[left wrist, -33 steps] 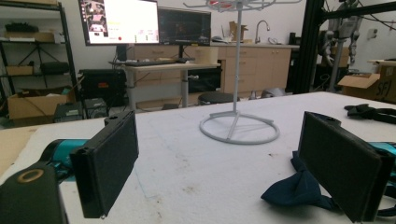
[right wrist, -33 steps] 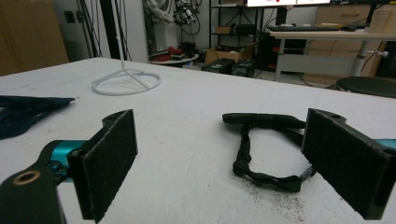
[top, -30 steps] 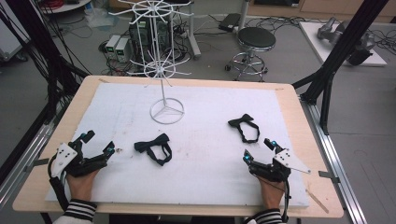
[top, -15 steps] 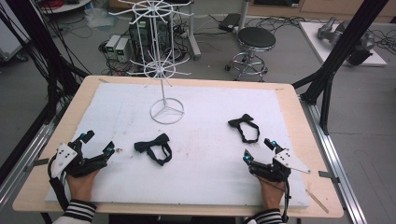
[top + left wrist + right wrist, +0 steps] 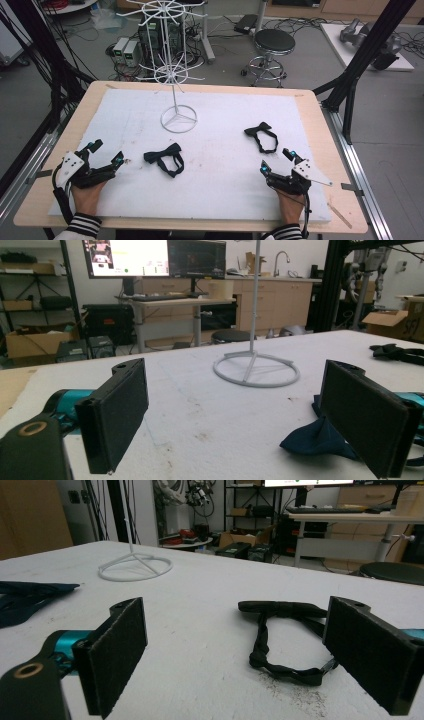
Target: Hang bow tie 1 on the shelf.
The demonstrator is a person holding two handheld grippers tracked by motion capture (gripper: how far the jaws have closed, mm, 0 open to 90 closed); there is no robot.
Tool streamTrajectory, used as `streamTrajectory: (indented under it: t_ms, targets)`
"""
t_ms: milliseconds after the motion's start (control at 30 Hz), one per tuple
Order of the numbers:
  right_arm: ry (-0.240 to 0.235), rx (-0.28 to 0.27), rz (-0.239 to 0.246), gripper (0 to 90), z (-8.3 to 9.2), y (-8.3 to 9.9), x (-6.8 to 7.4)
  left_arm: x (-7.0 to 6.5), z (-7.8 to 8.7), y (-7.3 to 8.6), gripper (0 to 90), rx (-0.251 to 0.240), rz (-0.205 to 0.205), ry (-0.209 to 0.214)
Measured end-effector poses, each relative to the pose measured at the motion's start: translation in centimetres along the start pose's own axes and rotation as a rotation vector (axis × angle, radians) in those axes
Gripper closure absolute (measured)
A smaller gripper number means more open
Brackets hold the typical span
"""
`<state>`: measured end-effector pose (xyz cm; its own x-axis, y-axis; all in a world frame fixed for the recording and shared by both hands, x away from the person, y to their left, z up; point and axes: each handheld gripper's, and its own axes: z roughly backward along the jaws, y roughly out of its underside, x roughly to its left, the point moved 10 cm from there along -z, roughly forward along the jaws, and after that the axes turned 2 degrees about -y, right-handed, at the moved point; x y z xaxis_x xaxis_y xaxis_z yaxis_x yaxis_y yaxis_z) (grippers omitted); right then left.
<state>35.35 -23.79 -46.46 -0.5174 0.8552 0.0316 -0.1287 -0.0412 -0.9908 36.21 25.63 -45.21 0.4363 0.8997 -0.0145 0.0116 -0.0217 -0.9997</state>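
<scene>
Two bow ties lie on the white mat [image 5: 225, 165]. A dark blue bow tie [image 5: 165, 157] rests left of centre, and its folded end [image 5: 320, 437] lies just behind my left gripper's right jaw. A black bow tie [image 5: 261, 136] with a looped strap [image 5: 280, 635] lies right of centre, ahead of my right gripper. The left gripper [image 5: 106, 152] rests open on the mat near the front left edge. On the front right, the right gripper [image 5: 277, 161] also stands open, nothing between its jaws. A white wire rack [image 5: 175, 65] stands on a ring base [image 5: 256, 371] at the back middle.
The mat covers a wooden table [image 5: 327, 120]. Black frame posts [image 5: 360, 65] rise at the table's right and left sides. A stool [image 5: 272, 42] and electronics boxes [image 5: 127, 50] stand on the floor behind the table. A monitor desk [image 5: 165, 295] stands farther back.
</scene>
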Motion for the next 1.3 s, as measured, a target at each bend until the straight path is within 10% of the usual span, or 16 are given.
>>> streamTrajectory:
  t_ms: [400,1300]
  targets:
    - [0.002,0.001,-0.006,10.0,0.0,0.0,0.0,-0.3,-0.4,-1.5,12.8,0.031,-0.027,0.026]
    - [0.0,0.001,0.0,9.9,0.0,0.0,0.0,-2.5,-3.6,-5.0,12.8,0.212,-0.073,0.235]
